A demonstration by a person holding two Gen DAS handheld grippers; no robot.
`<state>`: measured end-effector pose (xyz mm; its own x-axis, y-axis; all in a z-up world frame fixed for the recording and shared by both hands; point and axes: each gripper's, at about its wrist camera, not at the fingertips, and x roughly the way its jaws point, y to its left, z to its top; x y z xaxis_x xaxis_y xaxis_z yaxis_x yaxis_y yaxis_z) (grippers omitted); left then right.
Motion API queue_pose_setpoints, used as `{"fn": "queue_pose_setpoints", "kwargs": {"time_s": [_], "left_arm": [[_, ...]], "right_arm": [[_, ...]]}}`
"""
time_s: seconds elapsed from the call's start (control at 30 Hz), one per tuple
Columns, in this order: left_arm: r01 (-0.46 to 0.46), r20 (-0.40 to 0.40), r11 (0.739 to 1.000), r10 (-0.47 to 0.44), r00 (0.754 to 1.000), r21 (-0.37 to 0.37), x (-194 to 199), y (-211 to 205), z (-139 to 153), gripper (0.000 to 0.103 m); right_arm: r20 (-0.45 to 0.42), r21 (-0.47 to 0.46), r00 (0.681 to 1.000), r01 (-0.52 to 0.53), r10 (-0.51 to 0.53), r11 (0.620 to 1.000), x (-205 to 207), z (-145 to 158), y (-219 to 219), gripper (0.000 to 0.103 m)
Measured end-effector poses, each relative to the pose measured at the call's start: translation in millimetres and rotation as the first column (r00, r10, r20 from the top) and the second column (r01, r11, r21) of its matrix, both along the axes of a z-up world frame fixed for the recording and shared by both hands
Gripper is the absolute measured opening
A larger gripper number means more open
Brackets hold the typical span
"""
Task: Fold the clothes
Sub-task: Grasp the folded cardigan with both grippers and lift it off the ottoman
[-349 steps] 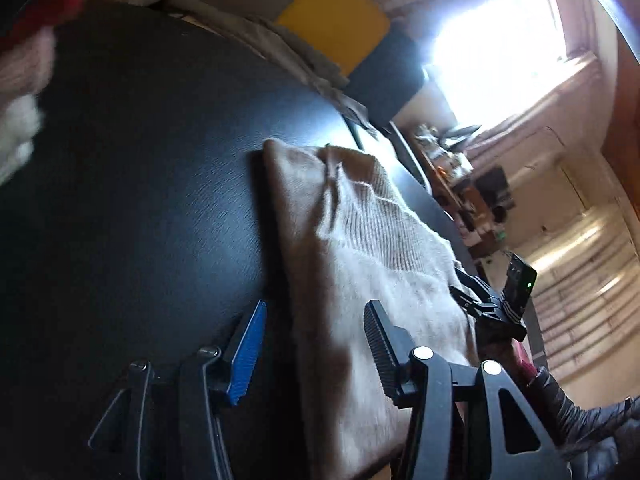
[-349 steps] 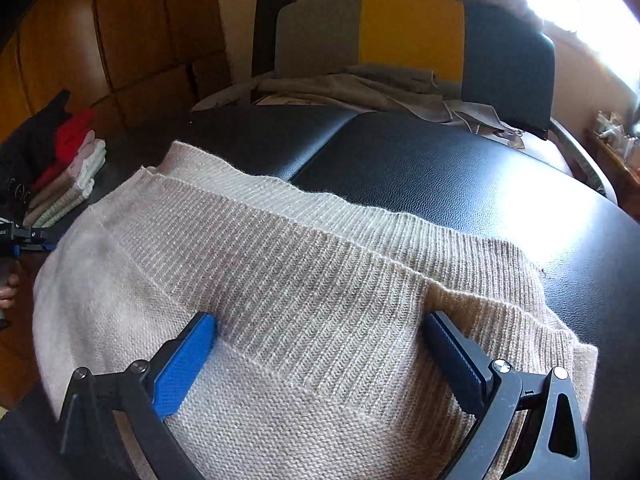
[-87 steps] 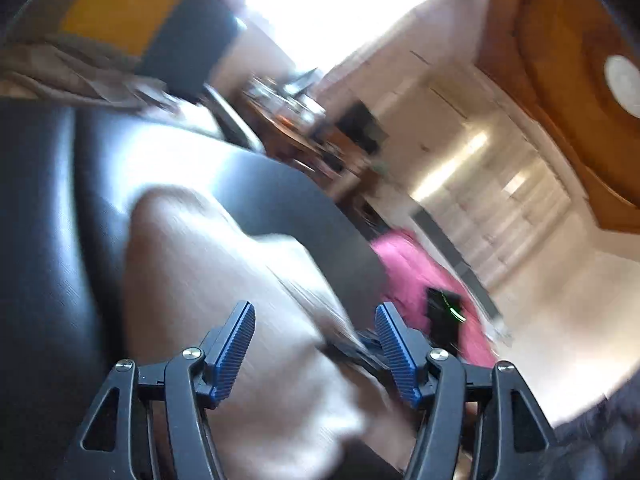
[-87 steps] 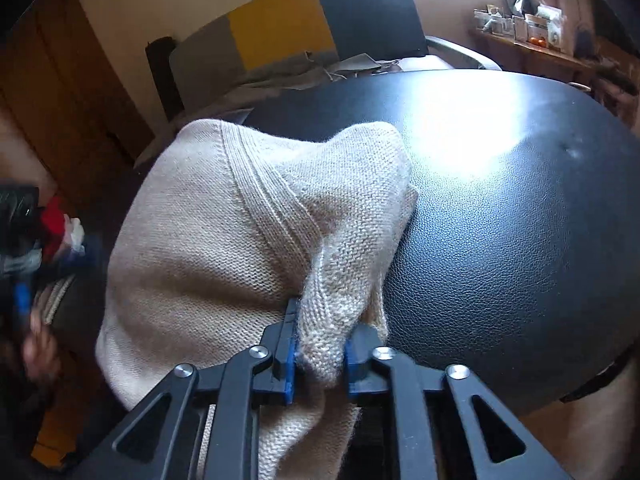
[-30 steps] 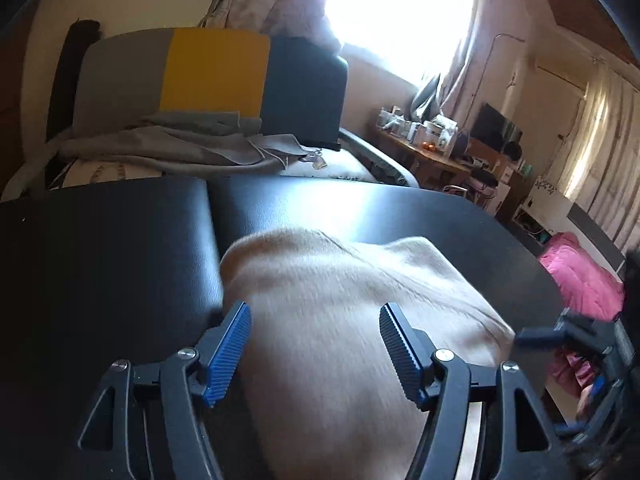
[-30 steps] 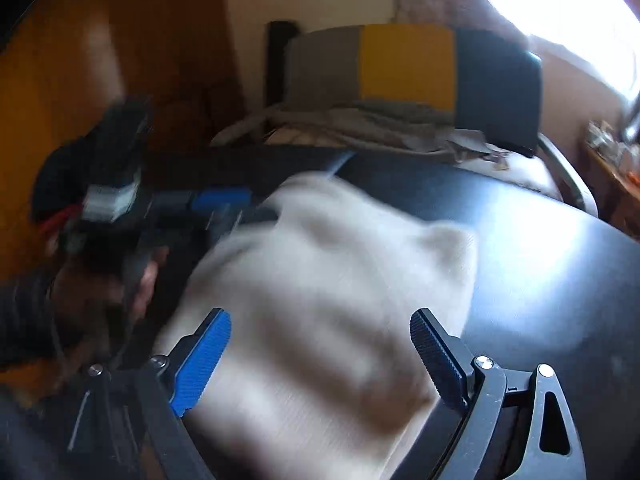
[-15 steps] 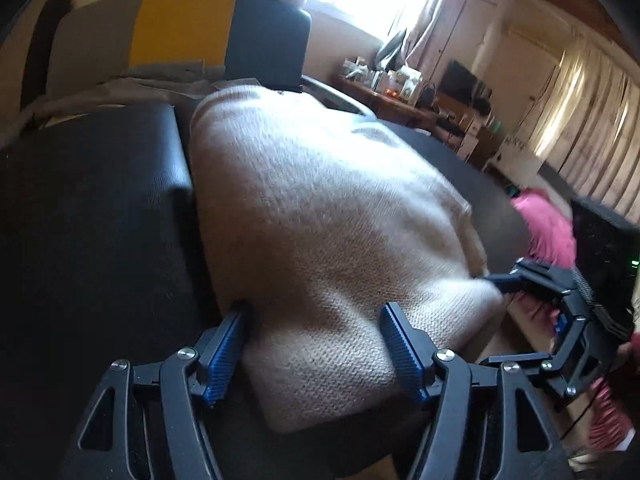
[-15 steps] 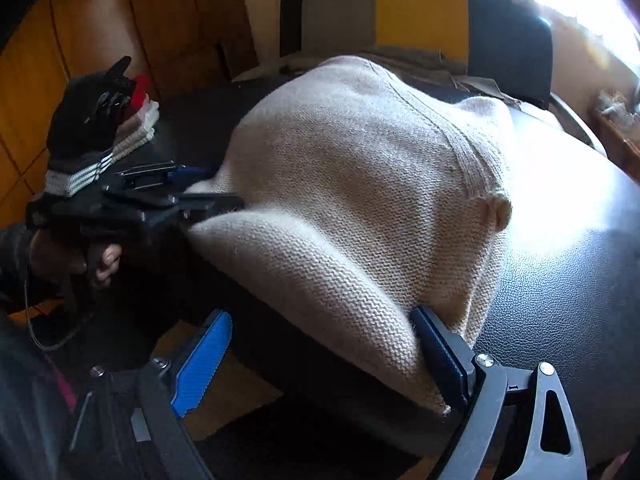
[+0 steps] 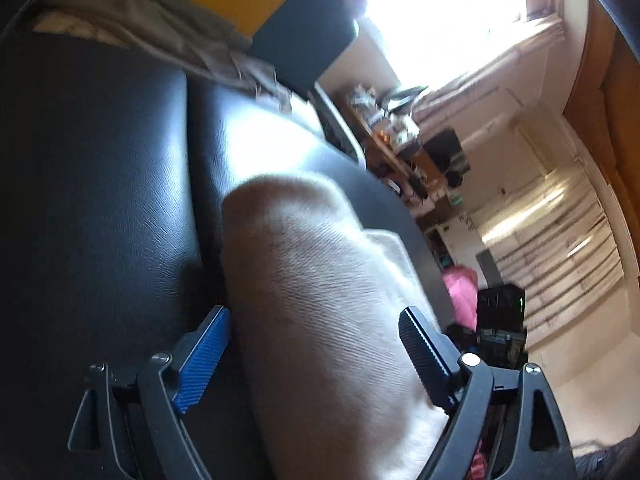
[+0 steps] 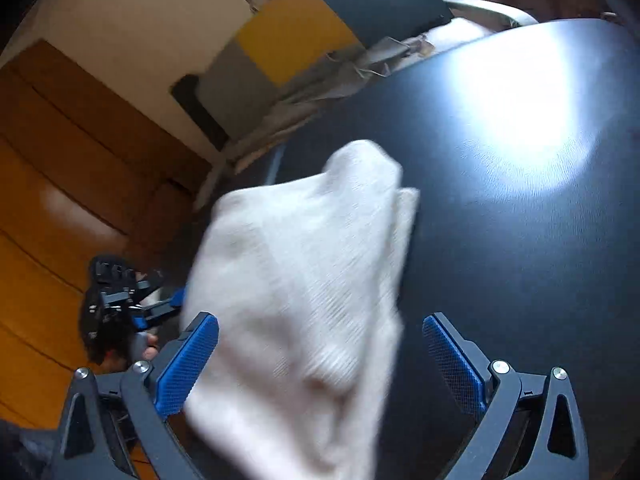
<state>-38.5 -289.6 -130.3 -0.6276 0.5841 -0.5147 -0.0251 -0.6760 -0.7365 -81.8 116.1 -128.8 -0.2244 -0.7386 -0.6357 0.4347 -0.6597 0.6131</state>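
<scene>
Left gripper (image 9: 316,354), seen from its own wrist camera: jaws spread wide, blue ribbed pads (image 9: 202,362) on either side of the folded beige knit sweater (image 9: 320,300) without clamping it. Right gripper (image 10: 320,360): jaws likewise spread wide, gripping nothing, with the sweater (image 10: 304,280) running between its pads (image 10: 186,366). The sweater lies as a bundled, motion-blurred fold on the black leather-textured table (image 9: 100,200), its far end rounded and its near end reaching past the grippers toward the table's near edge. Far side: a chair (image 10: 296,36) with grey, yellow and dark back panels, draped with grey cloth (image 9: 160,36). Right in the left wrist view: a bright window (image 9: 440,20), a cluttered shelf (image 9: 396,132) and a pink item (image 9: 462,296). Left in the right wrist view: orange wooden panelling (image 10: 60,184). No brand, label or writing is legible in either view.
</scene>
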Motion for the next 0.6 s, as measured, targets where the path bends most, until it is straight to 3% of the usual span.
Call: {"fn": "queue_pose_setpoints", "kwargs": {"time_s": [0.13,0.2,0.23,0.27,0.3,0.33,0.37,0.4,0.43,0.6], "left_arm": [[0.048,0.006,0.999,-0.048,0.999,-0.023,-5,17,-5,0.096],[0.067,0.002,0.997,-0.067,0.998,-0.044,-5,26,-4,0.097],[0.076,-0.001,0.996,-0.076,0.997,-0.054,-6,30,-4,0.094],[0.085,-0.003,0.994,-0.085,0.996,-0.065,-6,34,-4,0.074],[0.094,-0.005,0.993,-0.094,0.996,-0.075,-6,38,-4,0.062],[0.097,-0.008,0.992,-0.098,0.995,-0.082,-5,42,-3,0.058],[0.075,-0.02,0.994,-0.077,0.997,-0.076,-1,40,0,0.051],[0.053,-0.04,0.996,-0.056,0.998,-0.071,8,38,5,0.047],[0.042,-0.061,0.997,-0.047,0.997,-0.071,18,37,11,0.046],[-0.067,-0.158,0.993,0.052,0.986,-0.095,93,6,51,0.046]], "right_arm": [[0.05,-0.005,0.994,-0.1,0.1,0.995,-22,-18,-28,0.103],[0.05,-0.055,0.992,-0.116,0.119,0.992,-23,-22,-38,0.103],[0.047,-0.085,0.991,-0.119,0.123,0.989,-23,-24,-42,0.103],[0.036,-0.099,0.992,-0.118,0.123,0.988,-22,-25,-45,0.103],[0.018,-0.078,0.992,-0.122,0.124,0.989,-19,-24,-50,0.103],[-0.001,-0.041,0.992,-0.129,0.129,0.991,-14,-23,-56,0.097],[-0.022,0.005,0.991,-0.132,0.132,0.991,-10,-21,-62,0.07],[-0.02,0.015,0.991,-0.134,0.135,0.991,-5,-19,-66,0.053],[-0.003,-0.005,0.99,-0.139,0.139,0.99,-1,-19,-69,0.048],[-0.024,-0.039,0.975,-0.222,0.221,0.974,29,-5,-109,0.047]]}}
